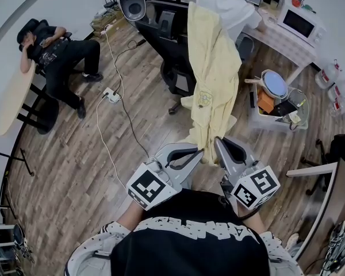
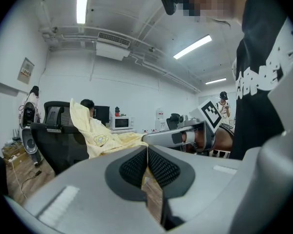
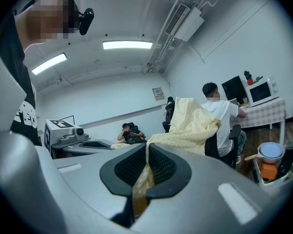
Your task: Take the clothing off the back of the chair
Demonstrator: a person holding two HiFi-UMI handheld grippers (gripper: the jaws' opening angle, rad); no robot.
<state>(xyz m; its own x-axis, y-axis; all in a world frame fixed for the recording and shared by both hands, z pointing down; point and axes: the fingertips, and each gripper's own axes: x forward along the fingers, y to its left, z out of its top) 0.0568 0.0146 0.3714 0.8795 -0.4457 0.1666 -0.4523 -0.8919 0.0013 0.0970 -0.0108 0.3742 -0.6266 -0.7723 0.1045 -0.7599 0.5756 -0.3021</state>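
person in black [image 1: 60, 56] slumped at left, power strip [image 1: 111, 95] on the wood floor [image 1: 75, 171], white microwave [image 1: 301, 23] at top right.

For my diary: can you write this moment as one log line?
yellow garment: on chair back | left hand-held gripper: shut on hem | right hand-held gripper: shut on hem

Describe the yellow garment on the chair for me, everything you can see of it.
The yellow garment is pale, soft, finely textured cloth with a small round emblem partway down. Its top is draped over the back of the black office chair. The rest stretches out in folds toward the person holding the grippers. The left gripper and right gripper are both shut on its lower edge, side by side.
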